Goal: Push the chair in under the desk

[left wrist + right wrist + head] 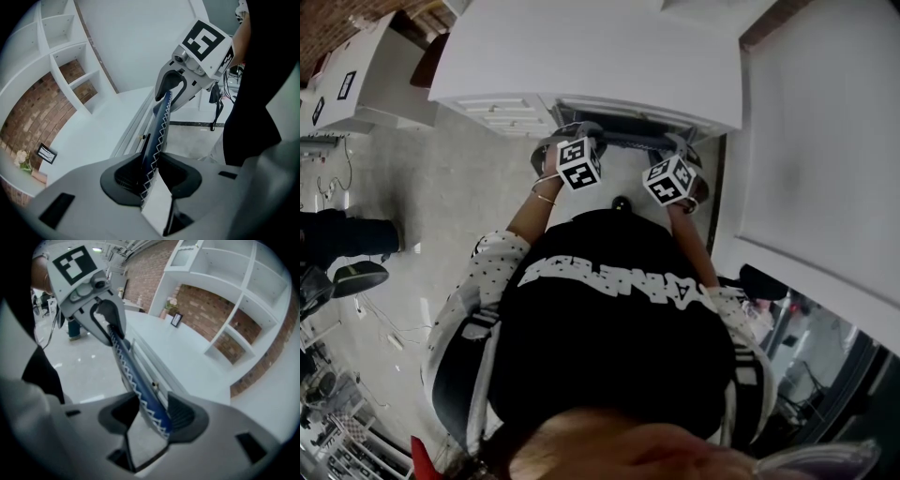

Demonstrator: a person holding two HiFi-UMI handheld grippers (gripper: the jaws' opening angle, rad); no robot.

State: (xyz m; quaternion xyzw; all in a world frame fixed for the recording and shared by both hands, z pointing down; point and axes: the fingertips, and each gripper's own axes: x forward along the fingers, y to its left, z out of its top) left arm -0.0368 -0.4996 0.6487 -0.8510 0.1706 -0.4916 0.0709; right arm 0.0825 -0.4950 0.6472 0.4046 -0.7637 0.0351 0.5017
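Observation:
The chair's blue top edge with white zigzag stitching (161,126) runs between both pairs of jaws. It lies close along the front of the white desk (581,56). My left gripper (152,176) has its pads against both sides of that edge, so it is shut on it. My right gripper (147,416) straddles the same edge (124,362); the edge rests on its right pad (183,416) with a gap at the left pad, so it stands open. In the head view the left gripper (570,133) and right gripper (680,148) sit side by side at the desk's front. Each gripper view shows the other gripper at the far end.
White shelving against a brick wall (225,287) rises behind the desk. A white drawer unit (502,112) stands under the desk's left part, and a white surface (825,141) runs along the right. A person's dark legs (347,239) and cables show on the floor at left.

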